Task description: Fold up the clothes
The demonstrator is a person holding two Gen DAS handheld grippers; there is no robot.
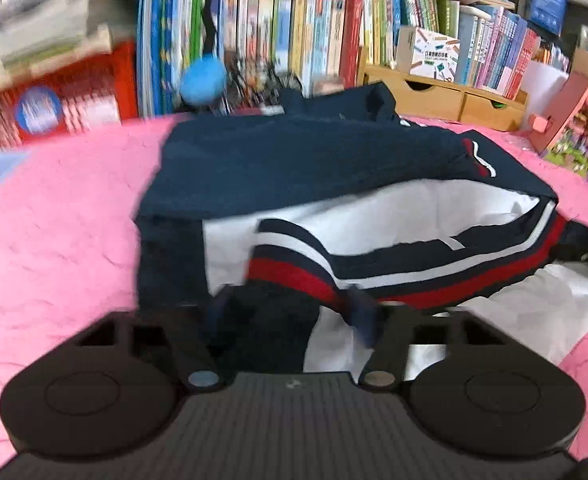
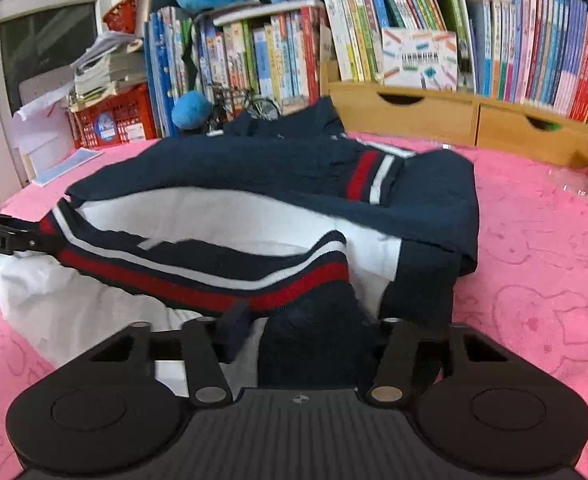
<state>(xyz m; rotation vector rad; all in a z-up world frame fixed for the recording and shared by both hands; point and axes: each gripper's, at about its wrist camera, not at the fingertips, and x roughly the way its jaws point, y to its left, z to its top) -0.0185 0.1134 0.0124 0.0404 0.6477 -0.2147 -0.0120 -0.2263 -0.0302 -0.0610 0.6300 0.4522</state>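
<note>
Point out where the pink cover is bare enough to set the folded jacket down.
Bare pink cover lies left of the jacket, toward the red crate, and right of it, before the wooden drawers. The back edge is crowded with books and blue plush.

No text could be made out; the book spines (image 2: 534, 48) were too small and blurred, the red crate's blue label (image 2: 105, 126) too, and the pencil-patterned box (image 1: 432, 56) showed only illegible characters.
</note>
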